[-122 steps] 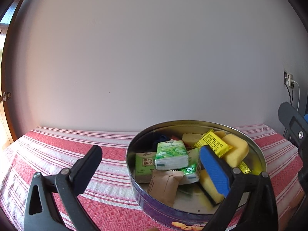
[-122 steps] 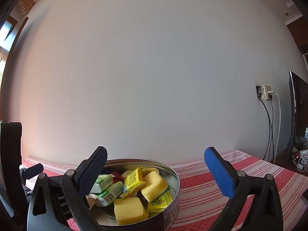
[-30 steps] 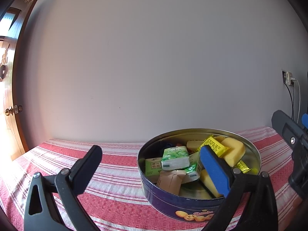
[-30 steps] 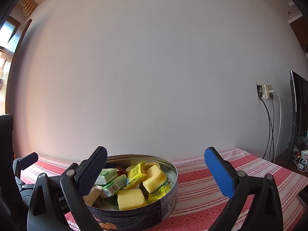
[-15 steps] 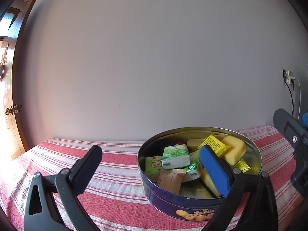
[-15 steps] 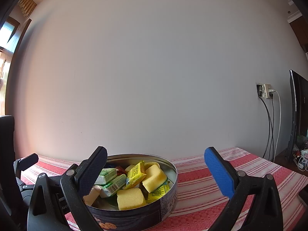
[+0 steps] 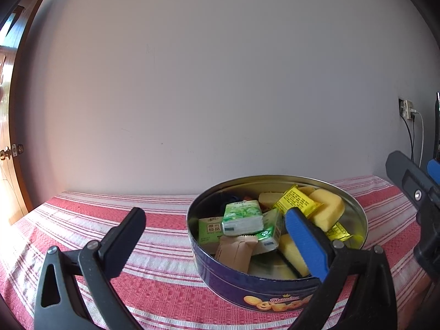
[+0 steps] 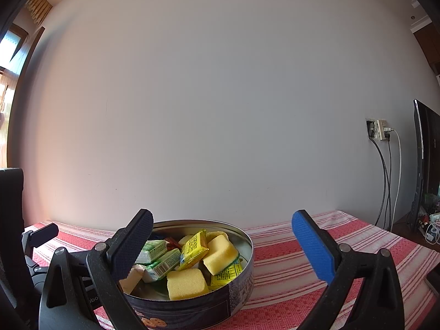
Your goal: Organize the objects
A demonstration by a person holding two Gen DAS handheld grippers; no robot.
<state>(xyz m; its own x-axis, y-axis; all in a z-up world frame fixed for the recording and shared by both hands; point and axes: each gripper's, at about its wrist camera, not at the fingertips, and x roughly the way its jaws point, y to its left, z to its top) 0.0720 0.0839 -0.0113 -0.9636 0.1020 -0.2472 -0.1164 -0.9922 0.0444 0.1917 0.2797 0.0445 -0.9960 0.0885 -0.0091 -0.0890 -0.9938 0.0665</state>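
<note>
A round blue cookie tin [image 7: 264, 294] [image 8: 192, 312] stands open on the red striped tablecloth [image 7: 154, 250]. Inside lie yellow sponges [image 7: 328, 209] [image 8: 187, 283], green tissue packs [image 7: 240, 216] [image 8: 162, 264], yellow sachets [image 7: 298, 200] [image 8: 194, 244] and a brown packet [image 7: 236, 251]. My left gripper [image 7: 214, 239] hovers open in front of the tin, its blue finger over the tin's right half. My right gripper [image 8: 222, 247] is open too, with the tin behind its black finger. Nothing is held by either one.
A plain wall rises just behind the table. A socket with cables [image 8: 381, 133] and a dark screen [image 8: 425, 165] are at the right. A wooden door [image 7: 11, 151] stands at the left. The tablecloth [image 8: 288, 250] stretches right of the tin.
Over the last seconds both grippers drew back from the tin, so it looks smaller and its blue side shows. In the last half second the left view shifted slightly.
</note>
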